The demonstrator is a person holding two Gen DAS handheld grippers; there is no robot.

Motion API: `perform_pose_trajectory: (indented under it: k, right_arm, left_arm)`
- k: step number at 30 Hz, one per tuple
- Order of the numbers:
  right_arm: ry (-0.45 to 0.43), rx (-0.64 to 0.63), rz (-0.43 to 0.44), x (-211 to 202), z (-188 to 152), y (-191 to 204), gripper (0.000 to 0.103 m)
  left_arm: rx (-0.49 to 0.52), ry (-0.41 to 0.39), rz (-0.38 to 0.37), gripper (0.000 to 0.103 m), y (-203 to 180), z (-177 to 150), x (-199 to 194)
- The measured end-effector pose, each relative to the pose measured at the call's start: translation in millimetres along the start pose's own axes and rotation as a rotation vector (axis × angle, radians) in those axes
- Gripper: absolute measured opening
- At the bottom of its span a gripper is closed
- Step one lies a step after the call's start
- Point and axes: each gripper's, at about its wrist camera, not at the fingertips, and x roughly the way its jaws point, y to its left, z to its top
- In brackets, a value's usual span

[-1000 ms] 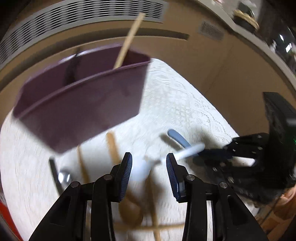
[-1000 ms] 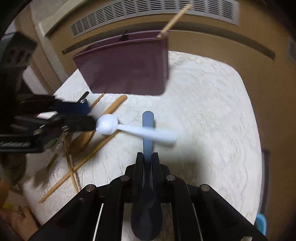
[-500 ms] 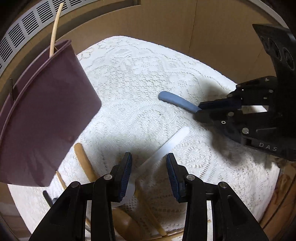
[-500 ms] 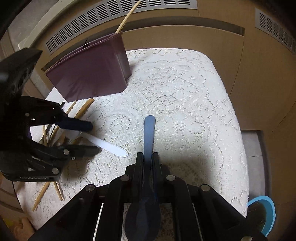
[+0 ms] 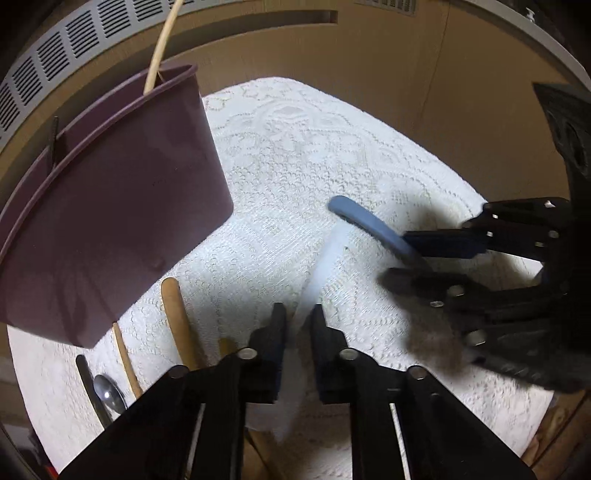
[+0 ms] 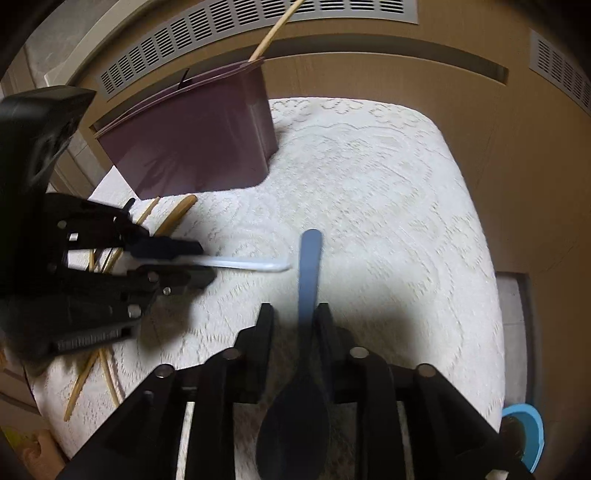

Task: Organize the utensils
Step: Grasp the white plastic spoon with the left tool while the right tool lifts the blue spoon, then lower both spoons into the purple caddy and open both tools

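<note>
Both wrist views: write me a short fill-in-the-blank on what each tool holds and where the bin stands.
1. The right tool is shut on a ____ spoon.
2. The left tool grips a ____ spoon.
3. A thin wooden stick stands in the ____ bin.

Missing words: blue; white; purple

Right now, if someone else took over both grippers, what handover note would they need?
Left gripper: shut on the white spoon, handle pointing forward.
Right gripper: shut on the blue spoon, bowl toward the camera.
Purple bin stands at the back left of the lace cloth; it already holds a chopstick and a dark utensil.
Left to do: put both held spoons in the bin, then the wooden spoon, loose chopsticks and metal spoon lying in front of the bin.
</note>
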Motion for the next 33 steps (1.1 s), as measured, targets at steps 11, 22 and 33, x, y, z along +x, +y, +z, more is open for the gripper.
perform_pose_trajectory:
  k: [11, 22, 33]
  right_arm:
    - [0.035, -0.052, -0.052, 25, 39, 6, 0.030]
    - [-0.018, -0.035, 0.015, -10, 38, 26, 0.012]
    - [-0.221, -0.073, 0.150, -121, 11, 67, 0.012]
  left_arm:
    - [-0.350, -0.183, -0.140, 0.008, 34, -55, -72]
    - [-0.505, -0.337, -0.064, 0.008, 58, -100, -117]
    - [-0.493, -0.479, -0.026, 0.008, 41, -109, -162]
